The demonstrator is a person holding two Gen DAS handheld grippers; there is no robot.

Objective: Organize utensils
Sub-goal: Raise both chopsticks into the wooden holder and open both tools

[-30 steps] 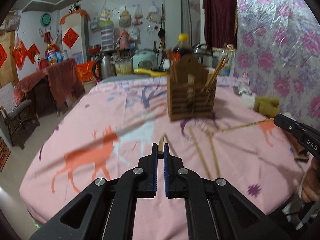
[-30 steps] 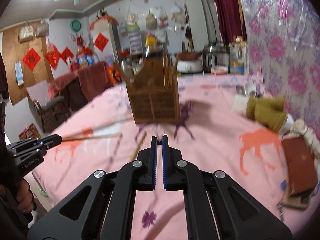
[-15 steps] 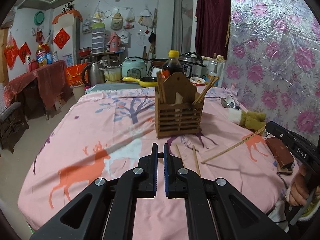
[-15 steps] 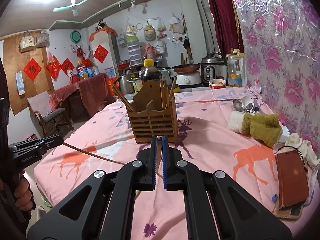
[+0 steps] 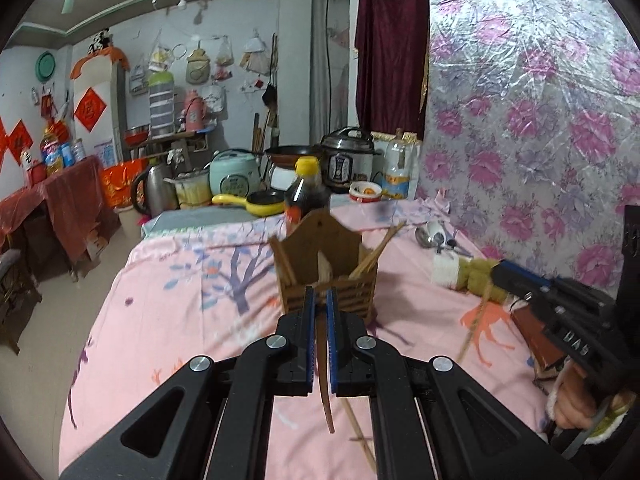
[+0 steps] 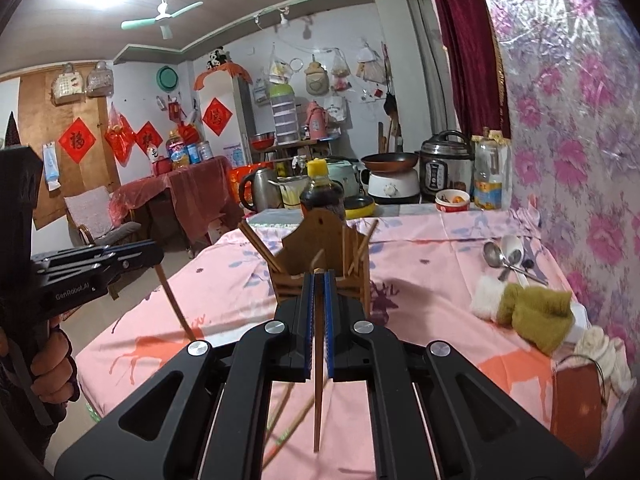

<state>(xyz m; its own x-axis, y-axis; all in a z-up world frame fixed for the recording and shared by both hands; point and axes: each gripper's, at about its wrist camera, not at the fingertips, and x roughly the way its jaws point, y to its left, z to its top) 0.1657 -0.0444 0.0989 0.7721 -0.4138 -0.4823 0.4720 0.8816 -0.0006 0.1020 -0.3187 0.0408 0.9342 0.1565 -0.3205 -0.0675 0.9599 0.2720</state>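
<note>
Chopsticks hang one per gripper: left gripper (image 5: 319, 300) clamps a dark chopstick (image 5: 325, 376), right gripper (image 6: 319, 280) pinches another (image 6: 317, 392), both before the holder (image 6: 320, 256) on the table (image 6: 420, 280).

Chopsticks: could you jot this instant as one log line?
left hand-held gripper: shut on chopstick | right hand-held gripper: shut on second chopstick | wooden holder: ahead on pink tablecloth

Two grippers show, the left gripper (image 5: 319, 300) and the right gripper (image 6: 319, 280), each clamped on one chopstick (image 5: 325, 376) (image 6: 317, 380). At frame centre stands one wooden holder (image 6: 320, 256), with one dark bottle (image 6: 321, 192) behind it. Two metal spoons (image 6: 498, 258) lie at the right, and two loose chopsticks (image 6: 292, 428) near the bottom edge.
</note>
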